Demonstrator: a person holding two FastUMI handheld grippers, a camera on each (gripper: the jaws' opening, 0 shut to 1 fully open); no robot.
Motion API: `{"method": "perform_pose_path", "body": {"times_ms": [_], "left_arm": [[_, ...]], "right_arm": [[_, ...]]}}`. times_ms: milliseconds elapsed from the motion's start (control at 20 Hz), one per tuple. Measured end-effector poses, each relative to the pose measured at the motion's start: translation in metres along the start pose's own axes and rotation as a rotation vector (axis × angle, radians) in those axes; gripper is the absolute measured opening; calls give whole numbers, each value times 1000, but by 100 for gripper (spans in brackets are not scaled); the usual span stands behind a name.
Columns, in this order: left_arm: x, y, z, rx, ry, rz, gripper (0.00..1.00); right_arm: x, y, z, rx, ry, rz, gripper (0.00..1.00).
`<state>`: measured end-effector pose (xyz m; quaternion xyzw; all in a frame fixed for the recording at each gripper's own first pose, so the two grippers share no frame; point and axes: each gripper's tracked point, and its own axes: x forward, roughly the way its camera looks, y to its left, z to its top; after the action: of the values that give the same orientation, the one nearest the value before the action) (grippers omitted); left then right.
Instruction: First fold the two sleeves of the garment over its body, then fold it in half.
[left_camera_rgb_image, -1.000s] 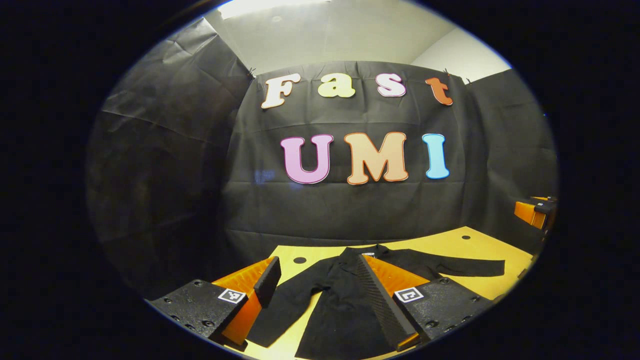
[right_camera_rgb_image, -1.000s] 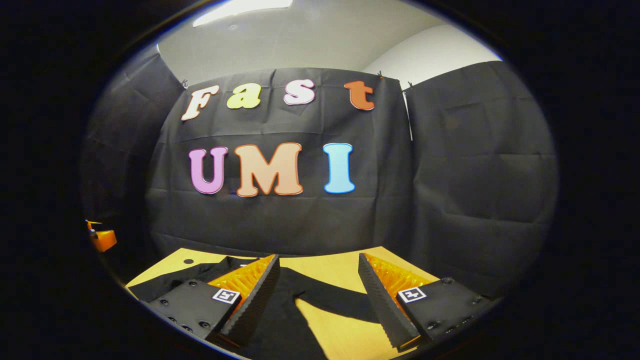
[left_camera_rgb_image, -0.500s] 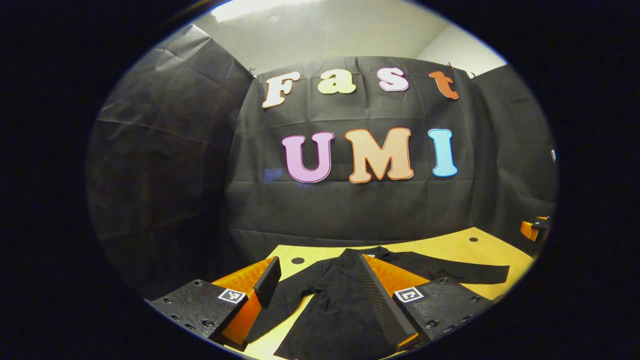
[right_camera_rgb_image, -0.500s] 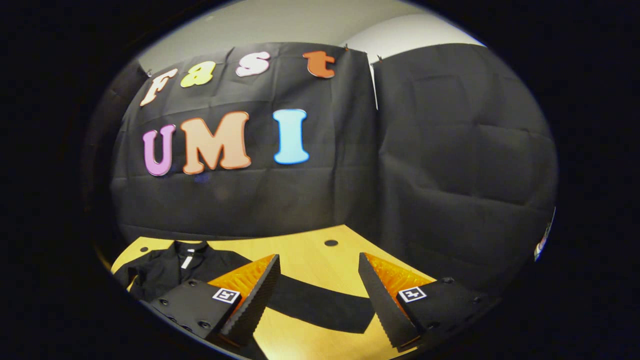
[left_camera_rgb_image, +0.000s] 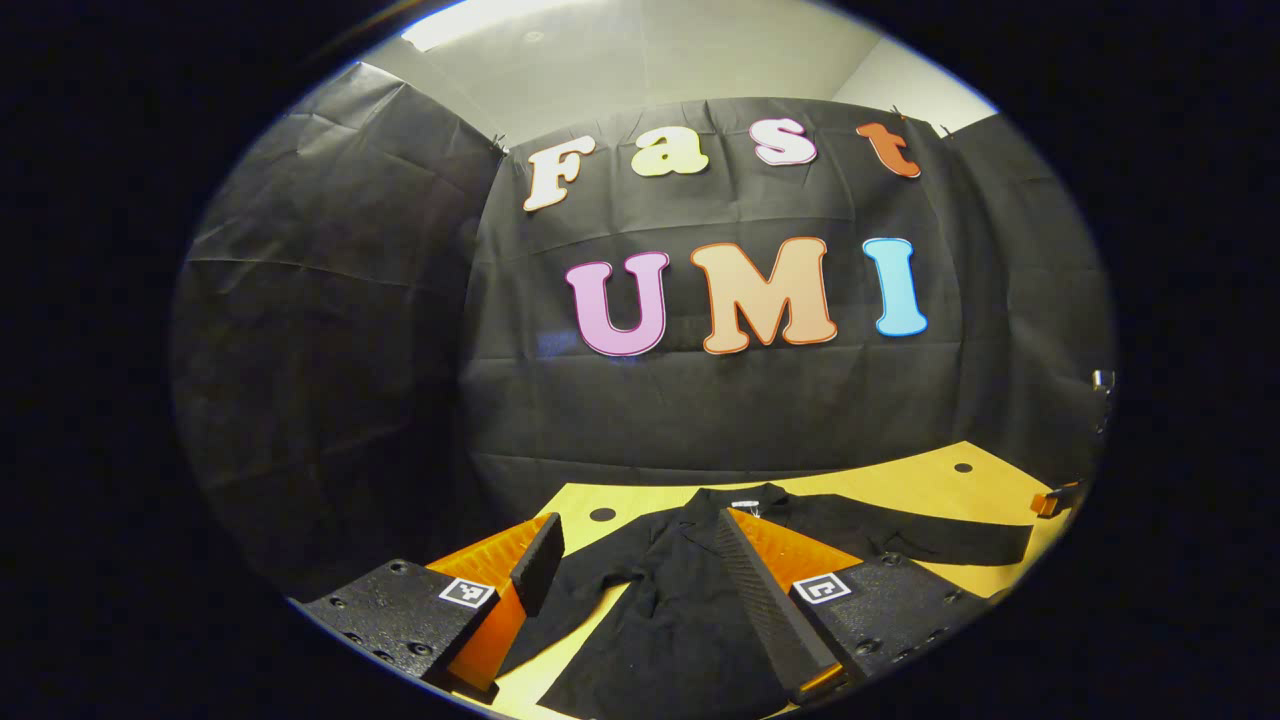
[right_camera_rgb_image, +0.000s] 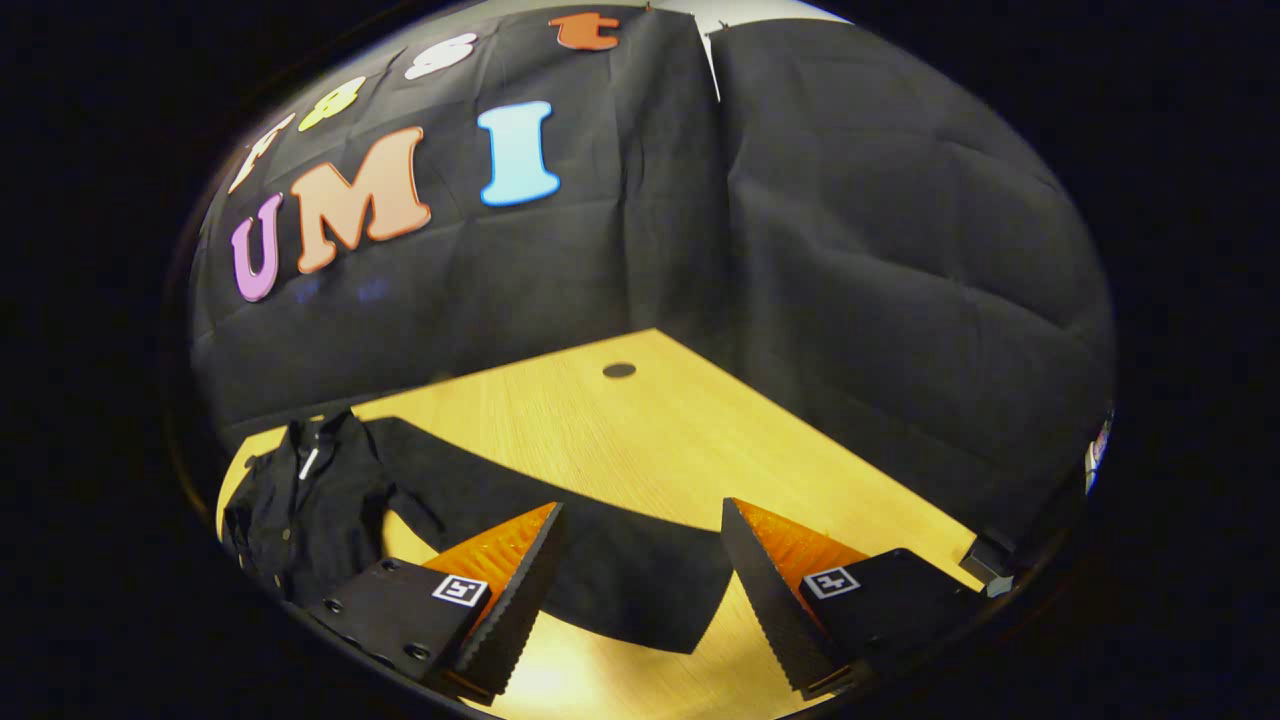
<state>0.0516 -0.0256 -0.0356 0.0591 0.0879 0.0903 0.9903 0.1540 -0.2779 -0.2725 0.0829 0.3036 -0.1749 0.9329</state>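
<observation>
Hovering with its jaws apart and nothing between them, the right gripper (right_camera_rgb_image: 640, 590) looks down at the cuff end of one sleeve (right_camera_rgb_image: 600, 560), which lies flat on the table (right_camera_rgb_image: 680, 440) just ahead of its fingertips. Closing too high would, I judge, pinch air or only graze the cloth; closing too deep could scrape the tabletop (thin fabric gives little to bite). A one-sided catch might drag the whole garment (left_camera_rgb_image: 670, 610) instead of folding it. The left gripper (left_camera_rgb_image: 640, 590) is likewise spread and empty, poised above the body, with the other sleeve (left_camera_rgb_image: 570, 600) running down toward its left finger. The garment is black, collared, laid flat with both sleeves spread outward, unfolded.
</observation>
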Motion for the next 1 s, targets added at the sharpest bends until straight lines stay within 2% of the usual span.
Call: {"method": "perform_pose_path", "body": {"times_ms": [50,100,150,250,350,400,500,700,750,800,850,900,1000], "left_arm": [[1,-1,-2,4,8,1,92],[2,-3,-3,8,14,3,92],[2,-4,-4,10,20,4,92],[3,-8,-6,12,28,3,92],[2,-13,-6,14,30,0,92],[2,-13,-7,16,32,-1,92],[0,-16,-9,21,38,1,92],[-3,-15,-13,12,46,11,92],[-4,-12,-15,10,49,19,92],[-5,-9,-15,6,52,30,95],[-7,-7,-16,0,54,38,95],[-8,-6,-15,-2,52,43,95],[-10,-3,-15,0,52,57,95]], "right_arm": [[9,-3,-10,-6,34,0,98],[13,-3,-20,-11,68,1,94],[19,-5,-28,-15,96,3,98],[28,-11,-38,-22,131,2,94],[34,-15,-44,-20,152,-8,99],[38,-16,-46,-17,163,-10,95],[43,-18,-54,-11,193,-8,95],[47,-20,-63,-55,227,-7,95],[47,-20,-66,-68,235,-8,99],[48,-20,-64,-68,224,-6,95],[48,-20,-65,-68,230,-2,99],[48,-20,-64,-67,228,6,96],[47,-20,-65,-72,225,21,99]]}}
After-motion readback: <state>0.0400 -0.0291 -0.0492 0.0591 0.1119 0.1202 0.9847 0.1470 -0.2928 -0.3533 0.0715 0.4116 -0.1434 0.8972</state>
